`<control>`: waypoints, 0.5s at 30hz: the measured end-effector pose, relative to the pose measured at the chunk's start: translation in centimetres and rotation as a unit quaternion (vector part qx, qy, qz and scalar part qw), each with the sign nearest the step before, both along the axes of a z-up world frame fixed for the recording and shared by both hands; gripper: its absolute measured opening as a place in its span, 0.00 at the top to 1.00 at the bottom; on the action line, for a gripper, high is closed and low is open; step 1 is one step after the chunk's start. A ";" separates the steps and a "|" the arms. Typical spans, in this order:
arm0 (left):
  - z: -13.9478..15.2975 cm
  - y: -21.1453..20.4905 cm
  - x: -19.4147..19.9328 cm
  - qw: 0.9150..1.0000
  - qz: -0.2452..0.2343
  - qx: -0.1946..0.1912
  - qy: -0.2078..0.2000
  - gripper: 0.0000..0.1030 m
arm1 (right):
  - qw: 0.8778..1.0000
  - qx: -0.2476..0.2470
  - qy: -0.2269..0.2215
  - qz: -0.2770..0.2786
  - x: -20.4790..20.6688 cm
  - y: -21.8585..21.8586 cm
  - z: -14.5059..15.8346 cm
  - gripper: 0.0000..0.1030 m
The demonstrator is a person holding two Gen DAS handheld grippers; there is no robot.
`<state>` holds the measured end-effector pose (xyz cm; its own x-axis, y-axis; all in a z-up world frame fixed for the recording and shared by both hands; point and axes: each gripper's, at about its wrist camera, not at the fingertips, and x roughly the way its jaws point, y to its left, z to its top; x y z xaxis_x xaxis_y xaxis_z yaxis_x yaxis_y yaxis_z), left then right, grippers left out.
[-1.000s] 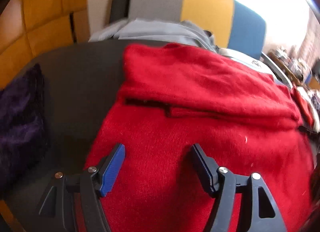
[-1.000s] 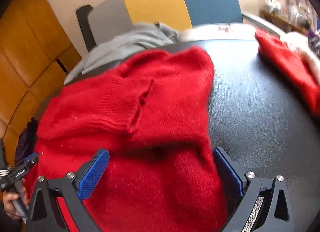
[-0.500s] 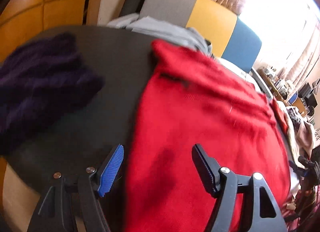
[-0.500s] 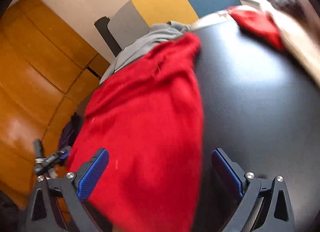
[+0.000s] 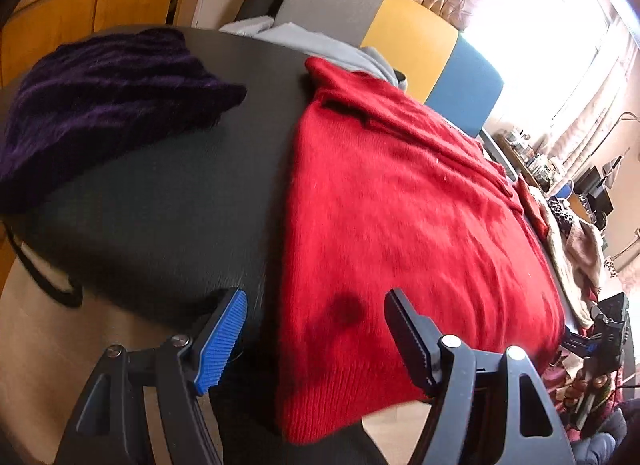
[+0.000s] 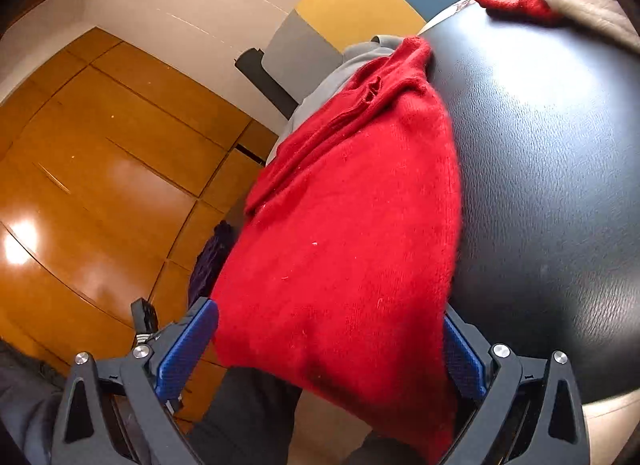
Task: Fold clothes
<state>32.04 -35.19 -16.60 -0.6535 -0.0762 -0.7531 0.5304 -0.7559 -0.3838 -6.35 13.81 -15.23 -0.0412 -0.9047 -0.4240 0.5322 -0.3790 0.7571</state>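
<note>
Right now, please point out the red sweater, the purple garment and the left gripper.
red sweater (image 5: 400, 225), left wrist view, middle of its body.
purple garment (image 5: 100, 101), left wrist view, its top folds.
left gripper (image 5: 316, 337), left wrist view, midway between its fingertips.

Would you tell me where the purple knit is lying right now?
In the left wrist view, the purple knit lies on the black table, left of the red sweater.

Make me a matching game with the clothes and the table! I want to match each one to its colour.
Things:
1. sweater
2. fuzzy knit
3. table
4. hoodie

Colours:
A. grey
B. black
C. red
D. dark purple

Pairs: 1-C, 2-D, 3-B, 4-A
</note>
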 end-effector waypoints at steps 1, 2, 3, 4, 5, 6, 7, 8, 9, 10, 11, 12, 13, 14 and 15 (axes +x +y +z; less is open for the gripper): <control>-0.3 0.1 0.2 1.000 -0.002 0.005 -0.005 0.30 | 1.000 0.000 -0.001 -0.001 0.2 0.1 -0.1 0.00; -0.6 0.3 0.4 1.000 -0.003 0.010 -0.010 0.30 | 1.000 0.000 -0.002 -0.001 0.3 0.2 -0.2 0.00; -1.0 0.4 0.6 1.000 -0.007 0.019 -0.013 0.30 | 1.000 0.000 -0.004 -0.002 0.5 0.3 -0.3 0.01; -1.4 0.6 0.5 1.000 -0.010 0.025 -0.015 0.31 | 1.000 0.000 -0.005 -0.002 0.7 0.4 -0.4 0.04; -1.8 0.8 0.5 0.999 -0.013 0.032 -0.016 0.31 | 1.000 0.000 -0.006 -0.003 0.8 0.5 -0.5 0.06; -2.2 1.0 0.2 0.999 -0.018 0.043 -0.017 0.31 | 1.000 0.000 -0.007 -0.004 1.0 0.6 -0.6 0.12; -2.6 1.2 -0.1 0.998 -0.020 0.053 -0.020 0.32 | 1.000 0.000 -0.009 -0.004 1.2 0.7 -0.7 0.22; -3.0 1.4 -0.4 0.998 -0.020 0.063 -0.024 0.32 | 1.000 0.002 -0.016 -0.006 1.0 0.8 -1.1 0.28; -3.2 1.5 -0.7 0.997 -0.019 0.068 -0.026 0.32 | 1.000 0.003 -0.022 -0.003 1.1 0.9 -1.3 0.38; -3.4 1.5 -0.7 0.997 -0.015 0.076 -0.024 0.32 | 1.000 0.004 -0.028 0.000 1.2 1.1 -1.5 0.42; -3.5 1.4 -0.8 0.996 -0.010 0.084 -0.021 0.32 | 0.999 0.005 -0.033 0.004 1.3 1.3 -1.7 0.43; -3.7 1.2 -0.7 0.995 -0.008 0.098 -0.017 0.32 | 0.999 0.006 -0.039 0.007 1.5 1.5 -1.8 0.43; -4.1 0.9 -0.6 0.993 -0.005 0.118 -0.014 0.31 | 0.999 0.007 -0.045 0.010 1.6 1.6 -2.0 0.43; -4.5 0.6 -0.6 0.990 -0.001 0.140 -0.011 0.31 | 0.999 0.008 -0.050 0.013 1.7 1.8 -2.2 0.43; -4.5 0.6 -0.6 0.989 0.000 0.146 -0.013 0.32 | 0.998 0.009 -0.056 0.017 1.8 2.0 -2.4 0.43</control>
<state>31.41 -34.61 -21.14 -0.6340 0.1469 -0.7593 0.5428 -0.6149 -0.5721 -4.52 15.77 -17.66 0.0372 -0.8968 -0.4409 0.4571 -0.3771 0.8055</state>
